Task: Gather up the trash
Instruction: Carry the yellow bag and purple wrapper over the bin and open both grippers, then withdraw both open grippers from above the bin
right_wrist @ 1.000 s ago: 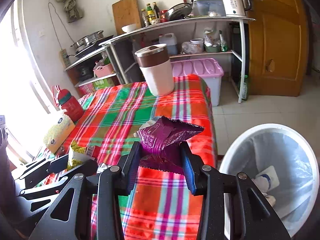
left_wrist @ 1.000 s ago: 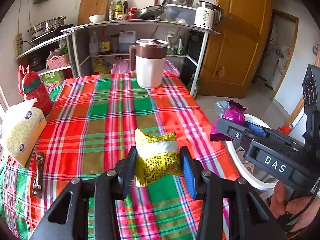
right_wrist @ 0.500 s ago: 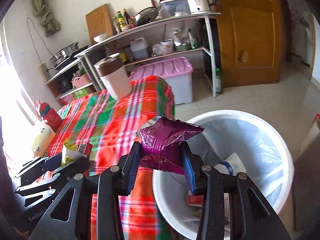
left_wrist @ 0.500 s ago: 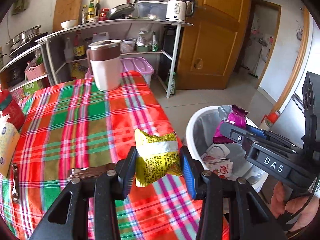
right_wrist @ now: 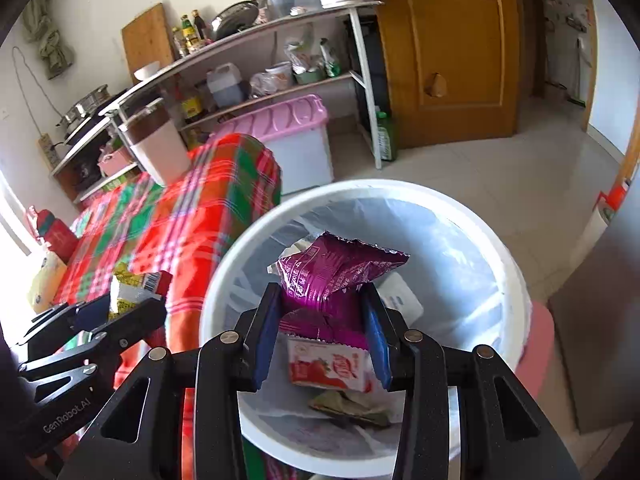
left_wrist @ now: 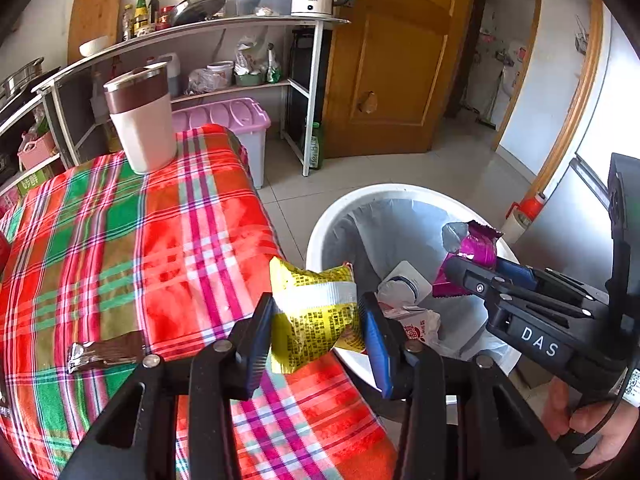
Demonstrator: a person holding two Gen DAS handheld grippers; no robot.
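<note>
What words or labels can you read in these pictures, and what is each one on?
"DAS": right gripper, on its side.
"GenRobot.AI": left gripper, on its side.
Yellow wrapper: black print, too small to read.
Purple wrapper: digits and print, too distorted.
Red carton in the bin: logo blurred.

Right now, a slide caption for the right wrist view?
Right gripper holds purple wrapper over the lined white bin.

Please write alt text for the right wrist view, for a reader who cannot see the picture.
The right gripper holds a purple snack wrapper between its jaws, above a white lined trash bin that already contains a red and white carton. At left, the left gripper holds a yellow wrapper beside a plaid-covered table.
</note>
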